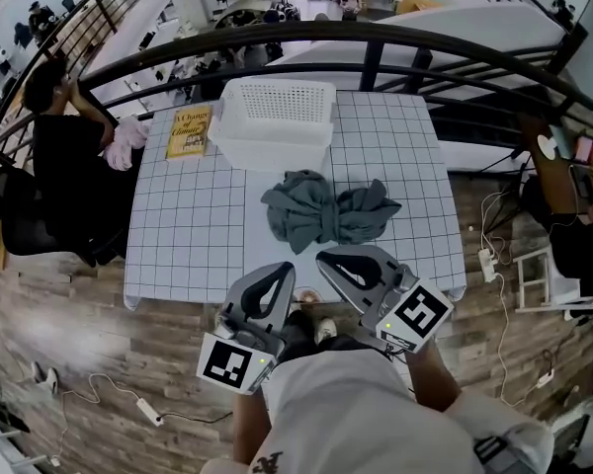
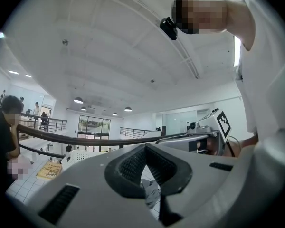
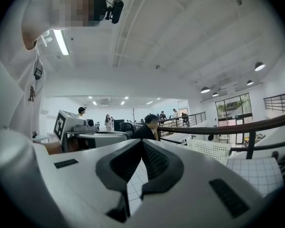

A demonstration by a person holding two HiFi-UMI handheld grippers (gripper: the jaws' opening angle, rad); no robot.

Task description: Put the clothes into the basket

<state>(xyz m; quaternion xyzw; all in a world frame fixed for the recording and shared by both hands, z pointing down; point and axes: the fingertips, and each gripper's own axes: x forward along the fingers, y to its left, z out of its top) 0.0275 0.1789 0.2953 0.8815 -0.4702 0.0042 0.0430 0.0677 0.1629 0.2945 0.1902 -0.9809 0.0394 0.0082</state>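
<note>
Left gripper and right gripper: held side by side just off the near edge of the table, tips aimed toward the far edge. Jaws of both are pressed together w/ nothing between them. No garment is held, so the step in hand is judged to be the reach and first grasp.

Clothes: one crumpled grey-green heap just beyond the tips, right of centre, nearer the near edge than the far. Whether one garment or several is bundled there cannot be told.

Basket: white, perforated, seen empty, set at mid far edge, beyond the heap w/ bare grid between.

Yellow book: far-left corner, just beside the basket; to be left alone. Seated person is seen off the left edge.

Technique (judged):
- Jaws should be spread before the descent.
- A thick fold near the middle of each lobe is best pinched, since a thin edge would prob. let the rest trail.
- The heap looks wide, so both grippers are likely needed, one per lobe.
- The lift should clear the basket's near wall.
- Release should be made over its middle, so nothing is left hanging over the rim.
</note>
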